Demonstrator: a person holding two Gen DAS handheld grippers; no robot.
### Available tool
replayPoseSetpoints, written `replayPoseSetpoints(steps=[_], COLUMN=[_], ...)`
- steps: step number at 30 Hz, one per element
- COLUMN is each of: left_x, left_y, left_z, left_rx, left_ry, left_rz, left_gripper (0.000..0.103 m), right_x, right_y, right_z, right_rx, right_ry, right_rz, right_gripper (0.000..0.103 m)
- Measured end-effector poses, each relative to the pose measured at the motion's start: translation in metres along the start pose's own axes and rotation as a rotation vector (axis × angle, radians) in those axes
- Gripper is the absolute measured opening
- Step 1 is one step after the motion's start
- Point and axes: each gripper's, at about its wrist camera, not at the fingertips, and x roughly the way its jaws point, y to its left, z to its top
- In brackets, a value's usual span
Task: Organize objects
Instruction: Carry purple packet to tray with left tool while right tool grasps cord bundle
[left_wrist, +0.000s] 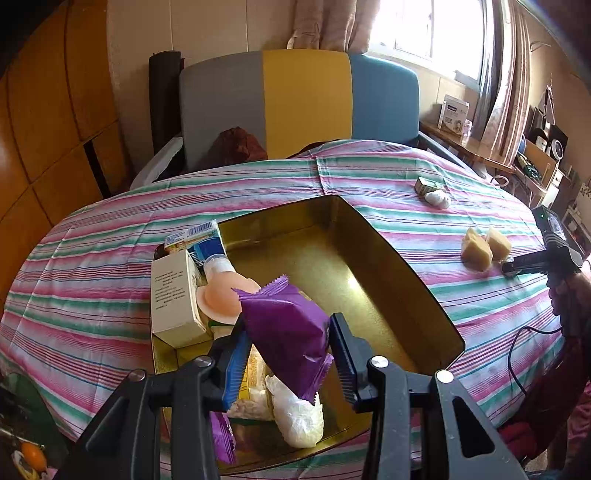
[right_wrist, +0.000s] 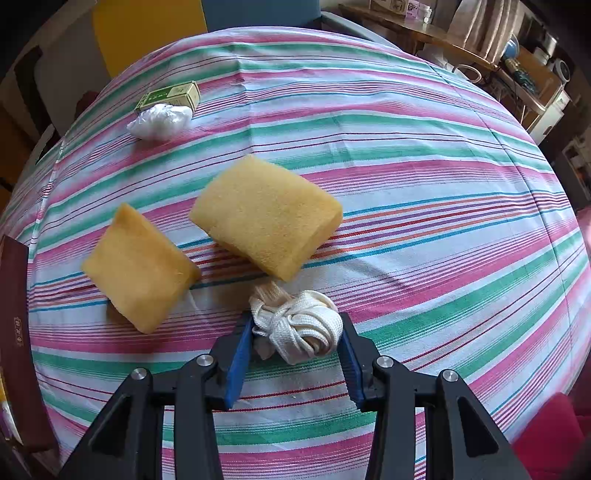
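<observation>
Both grippers loaded: purple packet over the tin, cord bundle pinched on the cloth

L gripper (left_wrist: 291, 354) is clamped on the purple packet (left_wrist: 286, 332), held tilted above the near end of the gold tin (left_wrist: 406, 273); best to lower it into the bare floor mid-tin and release low, since the near-left corner is already crowded w/ a white box (left_wrist: 175, 299), a pink-capped tube (left_wrist: 221, 291) and a white plastic wad (left_wrist: 299, 417); far & right half of the tin looks free, walls upright, so come straight down, not across the rim; R gripper (right_wrist: 295, 347) is closed around the white cord bundle (right_wrist: 299, 332), prob. resting on the striped cloth (right_wrist: 443, 184); lift vertically first; two yellow sponges (right_wrist: 266, 218) (right_wrist: 138, 266) sit just ahead, the green box (right_wrist: 170, 95) and a 2nd white wad (right_wrist: 160, 120) well beyond; open cloth to the right.
</observation>
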Motion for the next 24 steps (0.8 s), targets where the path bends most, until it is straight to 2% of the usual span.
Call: replayPoseSetpoints(steps=[7, 10, 17, 20, 24], left_x=[0.009, 0.017, 0.047, 0.063, 0.097], left_y=[-0.004, -0.002, 0.047, 0.053, 0.054], left_z=[0.003, 0.008, 0.045, 0.060, 0.071], left_rx=[0.012, 0.005, -0.236, -0.230, -0.226], left_ry=[0.019, 0.044, 0.112, 0.116, 0.166], left_rz=[-0.008, -0.035, -0.217, -0.189, -0.190], left_gripper=[0.042, 0.042, 0.042, 0.042, 0.042], right_x=[-0.003, -0.006, -0.009, -0.009, -0.011], right_y=[0.004, 0.002, 0.002, 0.000, -0.004], right_z=[-0.003, -0.006, -0.008, -0.008, -0.009], right_rx=[-0.027, -0.033, -0.034, -0.035, -0.039], right_ry=[-0.004, -0.005, -0.005, -0.005, -0.005], right_rz=[-0.016, -0.019, -0.019, -0.018, -0.020], right_gripper=[0.044, 0.044, 0.044, 0.044, 0.044])
